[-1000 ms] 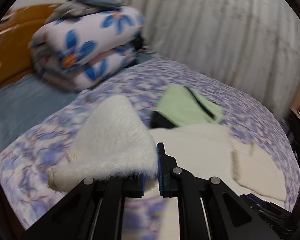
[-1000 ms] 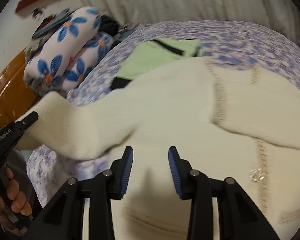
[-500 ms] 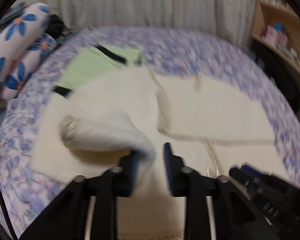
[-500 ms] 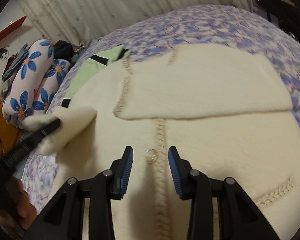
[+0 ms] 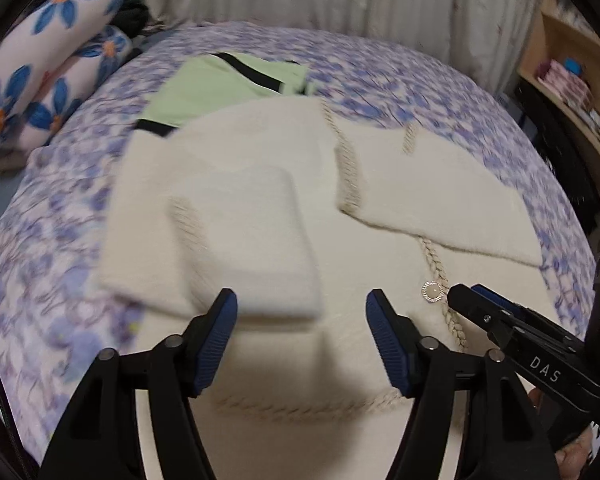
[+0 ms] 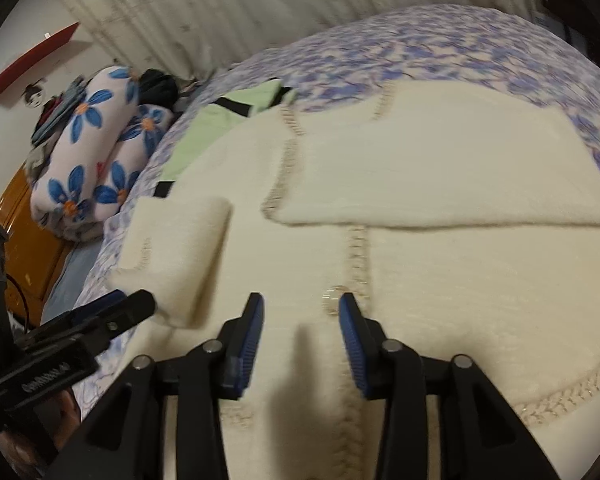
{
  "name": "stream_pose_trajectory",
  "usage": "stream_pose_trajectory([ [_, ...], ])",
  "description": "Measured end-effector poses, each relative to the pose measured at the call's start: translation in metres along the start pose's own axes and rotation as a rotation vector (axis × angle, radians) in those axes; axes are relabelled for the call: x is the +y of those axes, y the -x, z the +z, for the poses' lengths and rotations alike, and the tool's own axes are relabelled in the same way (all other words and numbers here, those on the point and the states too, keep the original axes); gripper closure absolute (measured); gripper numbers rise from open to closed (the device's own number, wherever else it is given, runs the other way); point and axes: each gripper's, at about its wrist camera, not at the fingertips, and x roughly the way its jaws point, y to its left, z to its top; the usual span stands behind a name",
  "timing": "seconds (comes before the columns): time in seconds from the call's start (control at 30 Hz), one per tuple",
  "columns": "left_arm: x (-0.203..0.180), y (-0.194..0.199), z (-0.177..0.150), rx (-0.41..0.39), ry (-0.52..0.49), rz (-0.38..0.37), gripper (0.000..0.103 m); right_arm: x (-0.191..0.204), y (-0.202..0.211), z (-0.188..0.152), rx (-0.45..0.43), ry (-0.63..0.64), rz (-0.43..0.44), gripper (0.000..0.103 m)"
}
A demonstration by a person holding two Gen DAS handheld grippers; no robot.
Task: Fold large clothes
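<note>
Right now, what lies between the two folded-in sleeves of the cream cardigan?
Between the left sleeve and right sleeve lies the cardigan front with its braided placket and pearl button, clearest in the left wrist view.

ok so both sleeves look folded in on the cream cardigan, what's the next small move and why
Probably bring both grippers down to the near hem of the cream cardigan to fold it away. Both sleeves already lie across the body, and the left gripper, jaws just opened, has the left sleeve lying free. The right gripper, also just opening wider, holds nothing.
</note>
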Motion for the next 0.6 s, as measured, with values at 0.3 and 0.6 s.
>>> stream_pose_trajectory([
  [0.3,0.067,0.041,-0.008,-0.057,0.124,0.094,0.035,0.073,-0.014,-0.005,0.054,0.226,0.064,0.047],
  [0.6,0.124,0.021,-0.029,0.008,0.244,0.169,0.035,0.144,-0.052,-0.018,0.097,0.497,0.022,0.041],
])
